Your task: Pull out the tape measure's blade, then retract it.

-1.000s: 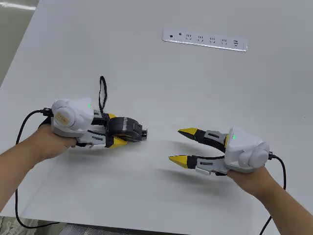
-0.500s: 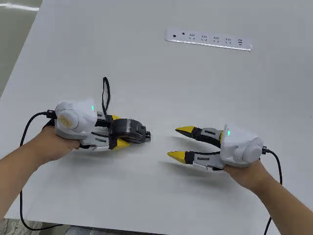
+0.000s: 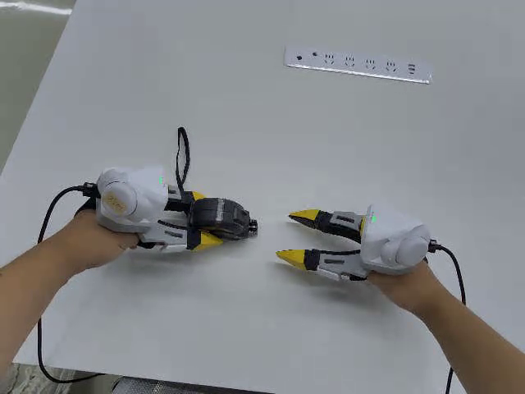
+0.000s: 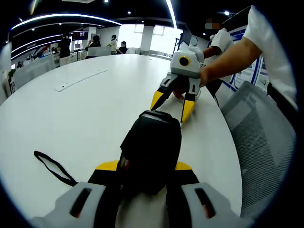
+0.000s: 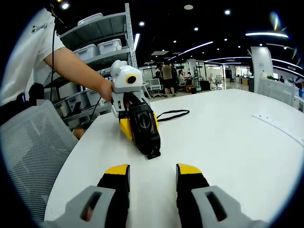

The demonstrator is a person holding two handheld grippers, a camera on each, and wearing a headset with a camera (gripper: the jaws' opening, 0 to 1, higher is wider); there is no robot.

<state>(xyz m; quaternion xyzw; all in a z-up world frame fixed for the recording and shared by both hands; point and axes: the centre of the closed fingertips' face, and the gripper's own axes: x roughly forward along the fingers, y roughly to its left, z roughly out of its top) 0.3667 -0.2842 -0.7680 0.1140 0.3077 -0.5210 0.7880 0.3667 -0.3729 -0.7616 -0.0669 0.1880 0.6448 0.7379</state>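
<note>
A black tape measure [image 3: 220, 217] lies on the white table [image 3: 246, 123], clamped between the yellow-tipped jaws of my left gripper [image 3: 209, 220]. Its blade tip [image 3: 253, 225] points right and sits flush at the case. In the left gripper view the case [image 4: 152, 147] sits between my jaws, with its black wrist strap [image 4: 52, 165] trailing to the left. My right gripper [image 3: 294, 236] stands open a short way right of the blade tip, nothing between its fingers. In the right gripper view the tape measure [image 5: 145, 126] lies straight ahead of the open gripper [image 5: 153, 171].
A white power strip [image 3: 357, 64] lies at the far side of the table. The tape measure's strap [image 3: 181, 156] loops away toward the far side. Cables run from both grippers off the near edge. A mesh chair back [image 5: 28, 152] stands beside the table.
My right gripper has moved left, closer to the tape measure's blade tip, still open. My left gripper keeps its hold on the case; the camera has shifted slightly.
</note>
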